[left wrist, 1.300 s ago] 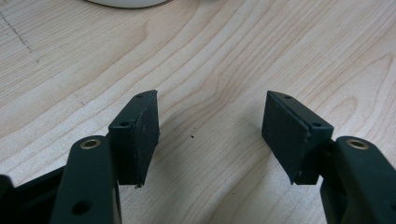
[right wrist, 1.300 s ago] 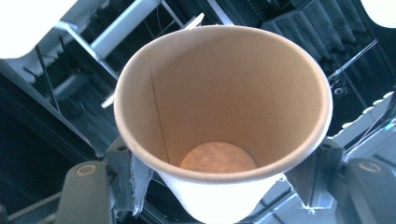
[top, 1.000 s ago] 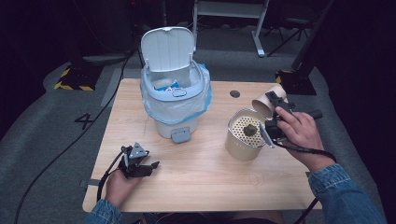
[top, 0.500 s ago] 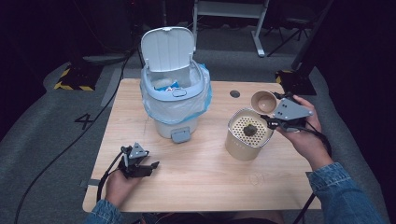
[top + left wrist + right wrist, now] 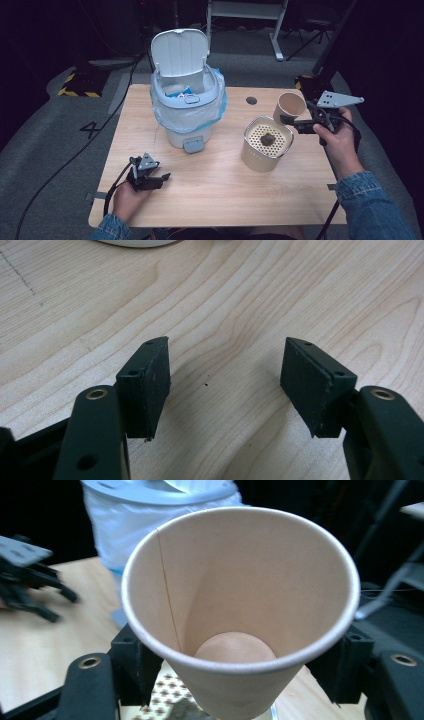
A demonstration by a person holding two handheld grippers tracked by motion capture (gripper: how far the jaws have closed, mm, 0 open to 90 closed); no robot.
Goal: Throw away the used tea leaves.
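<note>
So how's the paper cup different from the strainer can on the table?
The paper cup is held off the table in the right gripper; the can stands upright on the table. The cup looks empty inside; the can carries a perforated insert with a dark lump on it. The cup is narrower and tapered; the can is wider and straight-sided. Both are beige.

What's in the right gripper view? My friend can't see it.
An empty tan paper cup, tipped toward the camera, is pinched between the right gripper's black jaws. Behind it stand a lined white bin and a wooden table.
</note>
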